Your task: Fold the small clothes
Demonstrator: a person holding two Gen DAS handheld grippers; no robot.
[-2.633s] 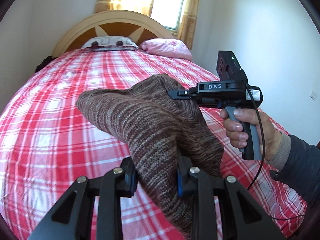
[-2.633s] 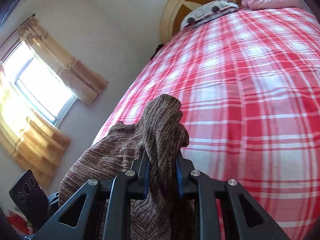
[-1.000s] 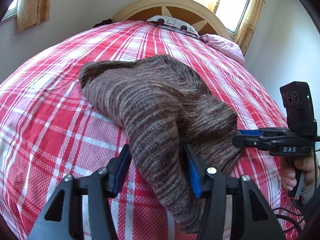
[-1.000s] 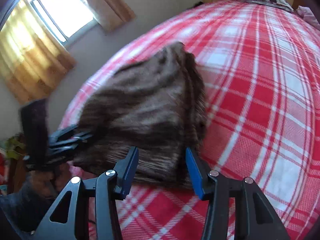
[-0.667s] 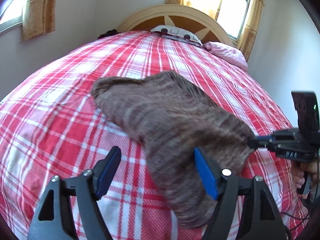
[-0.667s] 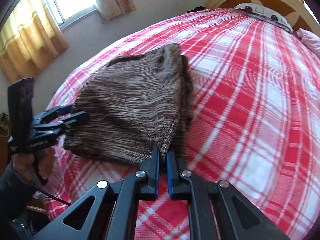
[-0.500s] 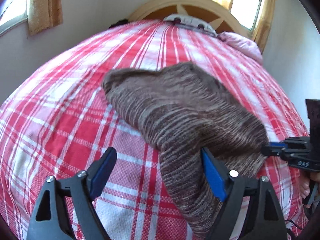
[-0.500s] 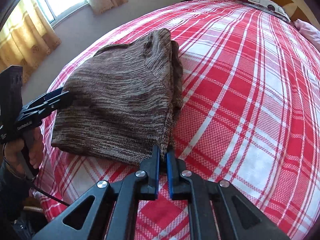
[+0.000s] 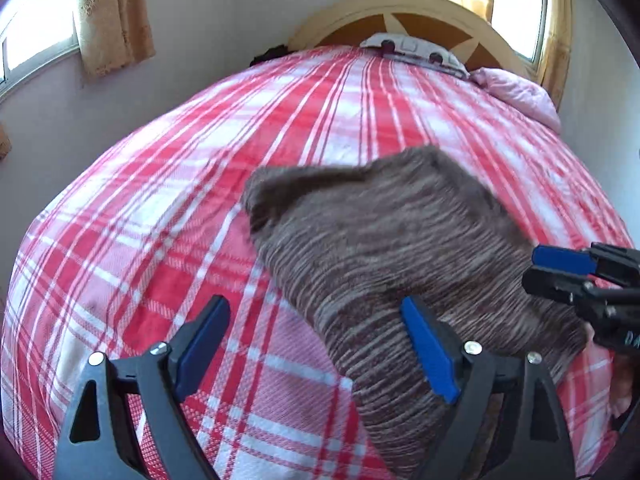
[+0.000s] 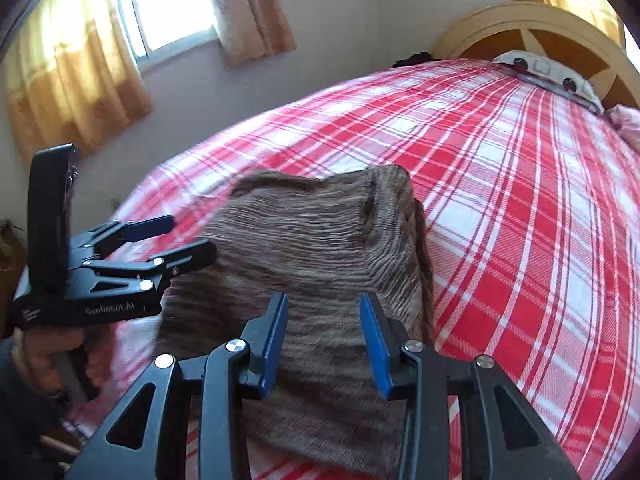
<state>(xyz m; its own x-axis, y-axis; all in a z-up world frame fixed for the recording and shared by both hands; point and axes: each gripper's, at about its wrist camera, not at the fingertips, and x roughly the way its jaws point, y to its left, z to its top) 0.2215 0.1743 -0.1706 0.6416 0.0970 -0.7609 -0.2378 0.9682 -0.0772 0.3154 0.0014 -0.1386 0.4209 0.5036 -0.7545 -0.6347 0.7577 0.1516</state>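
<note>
both tools let go since 2.6 s ago, when each was clamped on a bunch of the brown knit and held it up off the bed; now lying flat, no longer hanging. left tool [image 9: 316, 344] spread wide w/ nothing between the blue pads, right pad [image 9: 428, 354] sitting over the knit's near-left edge, left pad over bare plaid. right tool [image 10: 324, 332] also released, pads apart w/ fabric under and between them but not pinched, as far as can be told. seen again from the other side: right tool [image 9: 560, 270] at the garment's right edge, left tool [image 10: 180, 240] at its left edge, both fingers parted. brown knit garment [image 9: 400, 248] resting on the red plaid bed [image 9: 160, 240], near the foot end, folded over into a rough stacked rectangle, layered edge visible along its right side [image 10: 420, 240]. probably dropped there on purpose: flat bed gives support so fold stays put once released, and tools kept at opposite edges so either can re-pinch or smooth w/o reaching. likely near end of this fold; maybe one more tidy-up needed, far-left corner [image 9: 260, 196] looks a bit rumpled. soft loose knit, so could slump or shift if nudged. headboard [image 9: 420, 16] and pink pillow [image 9: 520, 96] well apart from the work.
</note>
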